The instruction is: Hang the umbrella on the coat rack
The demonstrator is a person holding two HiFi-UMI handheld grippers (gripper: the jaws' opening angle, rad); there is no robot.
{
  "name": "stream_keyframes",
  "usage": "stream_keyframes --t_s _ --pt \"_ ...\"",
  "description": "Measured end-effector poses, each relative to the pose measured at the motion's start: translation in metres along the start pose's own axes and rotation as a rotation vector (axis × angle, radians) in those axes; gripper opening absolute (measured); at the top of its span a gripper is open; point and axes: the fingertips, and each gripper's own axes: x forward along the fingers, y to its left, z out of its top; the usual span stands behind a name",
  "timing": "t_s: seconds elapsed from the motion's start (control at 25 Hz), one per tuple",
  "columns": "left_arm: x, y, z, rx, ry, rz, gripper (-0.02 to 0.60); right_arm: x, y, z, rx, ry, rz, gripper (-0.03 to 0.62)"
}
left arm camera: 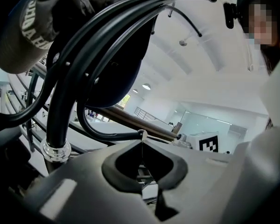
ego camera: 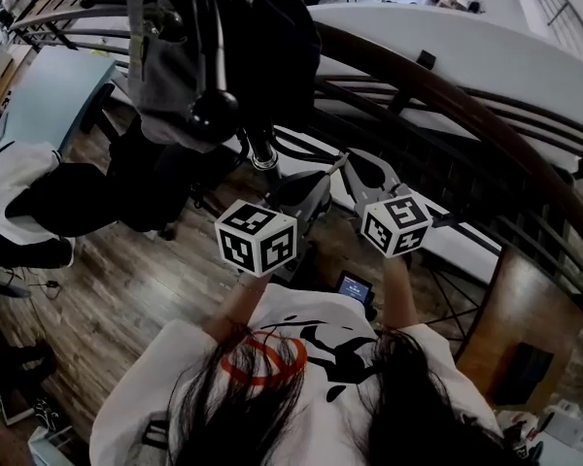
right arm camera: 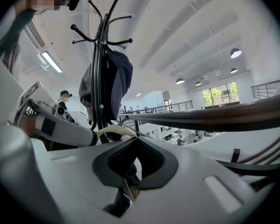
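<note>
Both tools are shut rn w/ nothing in them. The left gripper (left arm camera: 141,136) has its tips pressed together, and the right gripper (right arm camera: 135,141) is the same, w/ just a small diamond gap behind the tips. The umbrella (left arm camera: 60,115) is up at the coat rack (right arm camera: 99,69), a black handle w/ a silver collar (left arm camera: 56,149) right beside the pole. It's near the left gripper but not touching afaict, and idk which hook it's on. The rack also holds a dark blue garment (right arm camera: 119,78) and a grey cap (left arm camera: 23,36). A wooden handrail (right arm camera: 214,118) runs past the right gripper.
</note>
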Motion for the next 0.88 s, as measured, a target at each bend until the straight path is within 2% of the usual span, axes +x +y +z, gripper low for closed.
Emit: stream_keyframes --t_s 0.44,0.72,0.88 --pt "0.006 -0.003 0.004 0.001 -0.002 -0.023 0.000 -0.006 -0.008 0.009 0.057 -0.061 0.013 0.026" --pt "0.006 -0.004 0.012 -0.014 -0.019 -0.040 0.000 -0.004 -0.013 0.019 0.027 -0.081 0.003 0.026" --pt "0.004 0.006 0.013 -0.027 -0.020 -0.022 0.000 0.007 -0.013 0.013 0.004 -0.052 0.011 0.026"
